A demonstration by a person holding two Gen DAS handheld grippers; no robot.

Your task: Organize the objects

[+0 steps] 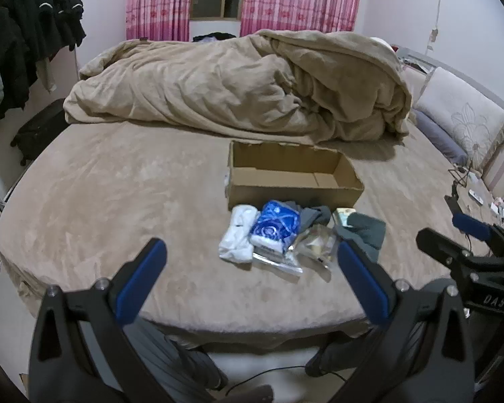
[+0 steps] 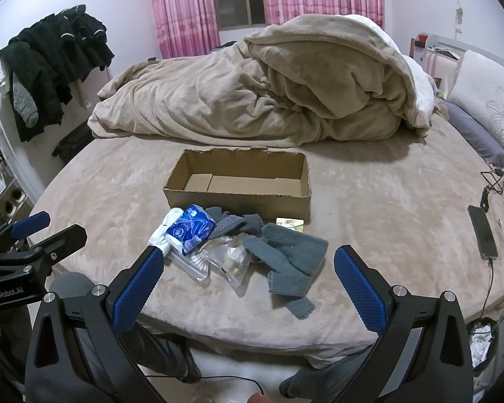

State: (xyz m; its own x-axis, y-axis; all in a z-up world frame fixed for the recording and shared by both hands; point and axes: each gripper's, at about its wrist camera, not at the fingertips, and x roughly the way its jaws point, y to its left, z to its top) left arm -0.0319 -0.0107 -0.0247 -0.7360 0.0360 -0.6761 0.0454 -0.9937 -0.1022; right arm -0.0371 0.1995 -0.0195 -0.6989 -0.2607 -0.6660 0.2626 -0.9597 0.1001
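Observation:
An open cardboard box (image 1: 295,189) (image 2: 238,198) stands empty on the bed. In front of it lies a small pile: a white rolled cloth (image 1: 238,235) (image 2: 163,231), a blue printed packet (image 1: 275,226) (image 2: 191,226), clear plastic bags (image 1: 314,248) (image 2: 225,257), dark grey socks (image 2: 233,225), grey knitted gloves (image 1: 364,233) (image 2: 292,262) and a small yellow-green card (image 2: 290,223). My left gripper (image 1: 252,278) hovers open before the pile, with nothing between its fingers. My right gripper (image 2: 248,280) is open too, over the bed's near edge in front of the gloves.
A crumpled beige blanket (image 1: 252,90) (image 2: 268,90) fills the far half of the bed. Pillows (image 2: 487,97) lie at the right. A phone (image 2: 483,231) with cables rests near the right edge. Dark clothes (image 2: 50,63) hang at the left wall. A person's legs (image 2: 171,352) stand below the bed's near edge.

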